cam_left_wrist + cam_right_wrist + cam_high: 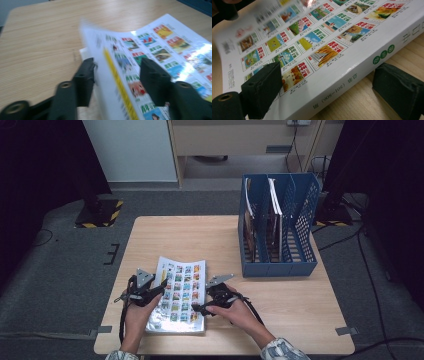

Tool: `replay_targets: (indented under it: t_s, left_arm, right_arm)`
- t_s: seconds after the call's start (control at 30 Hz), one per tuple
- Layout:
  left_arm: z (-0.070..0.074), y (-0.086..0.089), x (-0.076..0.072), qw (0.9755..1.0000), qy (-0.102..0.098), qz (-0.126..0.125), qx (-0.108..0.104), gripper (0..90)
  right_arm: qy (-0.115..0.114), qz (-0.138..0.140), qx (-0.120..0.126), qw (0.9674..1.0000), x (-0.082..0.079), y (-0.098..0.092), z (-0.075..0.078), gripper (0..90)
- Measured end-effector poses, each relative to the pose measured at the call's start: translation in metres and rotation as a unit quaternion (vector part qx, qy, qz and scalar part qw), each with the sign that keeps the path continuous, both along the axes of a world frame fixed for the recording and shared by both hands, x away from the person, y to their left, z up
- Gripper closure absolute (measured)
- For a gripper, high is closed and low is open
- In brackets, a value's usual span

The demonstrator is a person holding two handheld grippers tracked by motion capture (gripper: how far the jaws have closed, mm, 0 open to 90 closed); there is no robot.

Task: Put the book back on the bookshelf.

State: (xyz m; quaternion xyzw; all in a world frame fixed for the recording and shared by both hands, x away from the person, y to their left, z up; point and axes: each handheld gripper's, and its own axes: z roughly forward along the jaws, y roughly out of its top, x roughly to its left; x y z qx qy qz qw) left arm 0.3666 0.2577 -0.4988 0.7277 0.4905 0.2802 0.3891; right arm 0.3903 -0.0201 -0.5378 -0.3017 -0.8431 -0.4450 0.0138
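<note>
A thick book (177, 295) with a glossy cover of small colour pictures lies near the table's front edge. My left gripper (161, 287) is at its left edge. In the left gripper view the cover (160, 50) curls up, blurred, and its lifted edge stands between the parted jaws of the left gripper (117, 67) with no pad pressing on it. My right gripper (196, 309) is at the book's right side. In the right gripper view the right gripper (328, 75) straddles the white spine (342, 82): one jaw lies over the cover (324, 37), the other stands off the spine above the wood.
A blue three-slot file rack (277, 265) stands at the table's (175, 235) back right, with a few books (274, 205) upright in it. Bare wood stretches behind and left of the book. The table's front edge is close to both hands.
</note>
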Motion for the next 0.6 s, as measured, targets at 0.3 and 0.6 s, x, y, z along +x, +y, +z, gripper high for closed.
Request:
replay_targets:
  t_s: [0.3, 0.6]
  left_arm:
    - [-0.014, 0.007, 0.006, 0.9991, 0.04, -0.008, 0.011, 30.2]
    - [-0.024, 0.008, 0.008, 0.996, 0.085, -0.014, -0.022, 29.6]
  right_arm:
    - [-0.001, -0.002, 0.002, 1.0, -0.001, 0.0, 0.0, 9.3]
    - [-0.001, -0.003, 0.003, 1.0, -0.001, 0.0, 0.0, 9.2]
